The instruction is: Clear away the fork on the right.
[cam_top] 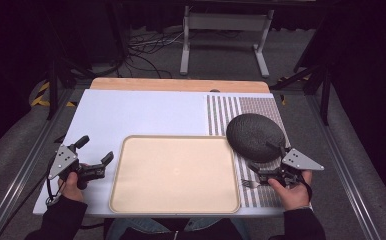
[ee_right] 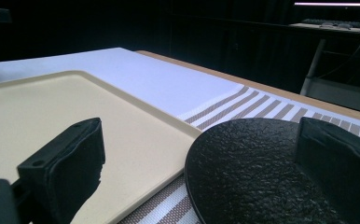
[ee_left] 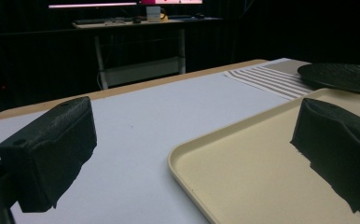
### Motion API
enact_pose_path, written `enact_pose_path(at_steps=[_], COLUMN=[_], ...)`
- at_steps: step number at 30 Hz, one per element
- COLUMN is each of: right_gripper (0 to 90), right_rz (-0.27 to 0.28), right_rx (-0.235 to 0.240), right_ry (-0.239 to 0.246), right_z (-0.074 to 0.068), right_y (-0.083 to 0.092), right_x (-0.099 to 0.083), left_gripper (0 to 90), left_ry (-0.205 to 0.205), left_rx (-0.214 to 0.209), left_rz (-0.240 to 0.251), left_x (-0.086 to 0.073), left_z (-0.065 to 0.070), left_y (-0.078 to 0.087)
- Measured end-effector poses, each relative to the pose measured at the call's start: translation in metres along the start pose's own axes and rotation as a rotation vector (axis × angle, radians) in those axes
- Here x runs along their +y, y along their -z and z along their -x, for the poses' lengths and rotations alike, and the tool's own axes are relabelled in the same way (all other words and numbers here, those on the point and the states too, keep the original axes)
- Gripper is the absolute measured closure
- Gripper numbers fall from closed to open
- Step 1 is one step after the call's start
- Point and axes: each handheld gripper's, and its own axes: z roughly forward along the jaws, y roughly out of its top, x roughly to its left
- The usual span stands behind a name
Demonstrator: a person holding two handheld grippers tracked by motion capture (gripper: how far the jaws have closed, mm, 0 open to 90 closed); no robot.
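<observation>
Nothing is moved yet, I judge. Nearest me, my left tool [cam_top: 93,167] hangs spread and empty at the tray's left rim; my right tool [cam_top: 261,175] is spread too, pinching nothing, just before the black plate [cam_top: 255,136]. The beige tray [cam_top: 131,200] lies bare mid-desk. The plate rests on the striped mat [cam_top: 221,112], beside the tray, nothing on it. Grasping it remains.

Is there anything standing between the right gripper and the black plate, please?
Nothing visible does. The right gripper hangs open just in front of the black plate, which lies on the striped mat beside the beige tray. A fork lies below the gripper, off that path.
</observation>
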Motion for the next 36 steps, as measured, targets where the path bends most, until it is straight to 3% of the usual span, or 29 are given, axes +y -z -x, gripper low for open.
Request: enact_pose_path(at_steps=[22, 30, 36], right_gripper=[3.1, 3.3, 5.6], right_rz=[0.016, -0.059, -0.155], right_rx=[0.035, 0.097, 0.124], right_ry=[-0.028, 0.024, 0.087], right_z=[0.000, 0.000, 0.004], right_y=[0.004, -0.001, -0.005], right_x=[0.009, 0.036, 0.055], left_gripper=[0.3, 0.4, 0.4], left_ry=[0.000, 0.000, 0.004], left_rx=[0.003, 0.006, 0.009], left_rz=[-0.003, -0.009, -0.009], left_x=[0.000, 0.000, 0.000], left_z=[0.000, 0.001, 0.000], left_y=[-0.001, -0.001, -0.001])
